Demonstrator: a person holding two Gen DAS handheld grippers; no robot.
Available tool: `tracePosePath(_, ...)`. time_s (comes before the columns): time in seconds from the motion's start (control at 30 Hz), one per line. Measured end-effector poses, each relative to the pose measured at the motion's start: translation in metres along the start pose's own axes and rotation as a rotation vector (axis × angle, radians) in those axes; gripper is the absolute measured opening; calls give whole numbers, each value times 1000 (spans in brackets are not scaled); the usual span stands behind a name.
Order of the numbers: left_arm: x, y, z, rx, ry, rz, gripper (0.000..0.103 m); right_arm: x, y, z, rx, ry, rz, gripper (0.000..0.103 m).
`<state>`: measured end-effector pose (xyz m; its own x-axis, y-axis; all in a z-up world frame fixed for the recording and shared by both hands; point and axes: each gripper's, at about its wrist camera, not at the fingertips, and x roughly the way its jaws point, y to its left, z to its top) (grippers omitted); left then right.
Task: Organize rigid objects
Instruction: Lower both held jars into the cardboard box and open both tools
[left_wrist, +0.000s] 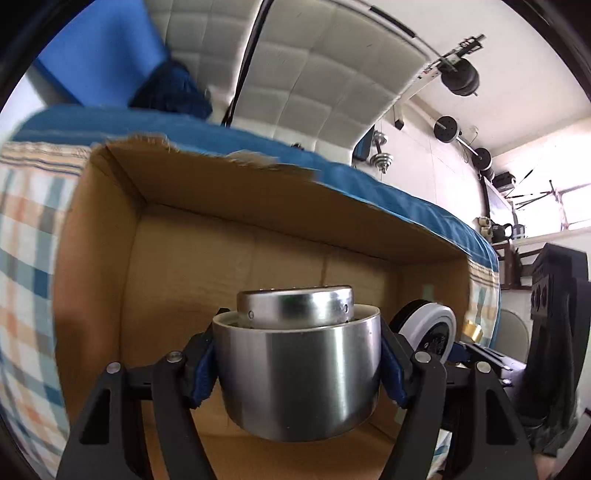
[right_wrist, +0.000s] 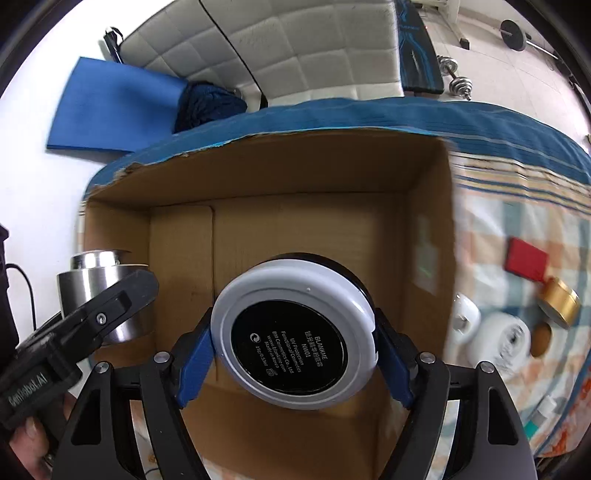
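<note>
I have both tongs loaded and poised over the open cardboard box (right_wrist: 303, 221) that sits on the bed (right_wrist: 517, 206). My left tongs (left_wrist: 297, 363) are closed on a steel canister (left_wrist: 297, 373), gripping its wall on both sides, with a smaller metal cap part (left_wrist: 295, 306) seated in its top. My right tongs (right_wrist: 293, 352) are pinched on a round cosmetics compact (right_wrist: 293, 336), white-rimmed with a black printed label facing the camera, held on edge.

To place these well, I judge I should lower each item until it rests on the box floor before easing the pads off, keep the canister upright so the loose-looking top piece does not tip out, and set the two apart so the tongs do not knock each other; they are already close side by side.

The part of the box floor I can see looks bare, though the held items hide much of it. Outside it on the checked bedcover lie a red block (right_wrist: 526, 264), a gold tin (right_wrist: 559, 302) and some white pieces (right_wrist: 502, 343), too blurred to name.
</note>
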<state>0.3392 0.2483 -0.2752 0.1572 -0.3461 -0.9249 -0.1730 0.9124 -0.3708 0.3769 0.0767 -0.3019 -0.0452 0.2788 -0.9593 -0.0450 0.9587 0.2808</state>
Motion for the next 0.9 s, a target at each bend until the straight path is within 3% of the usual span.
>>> tracePosePath(0.3,59,14,15,-67,146,-113,69,55,-6,21,43,63,-20,81)
tracePosePath(0.5,86,5,18,-61,276,-75,70,68,-1,20,17,109,-72,81)
tracePosePath(0.6,90,-1,24,-42,285,-15,70,71,-1,22,30,117,-71,82)
tracePosePath(0.9,80,-10,30,-60,300,23,86,70,-3,19,67,113,-54,87)
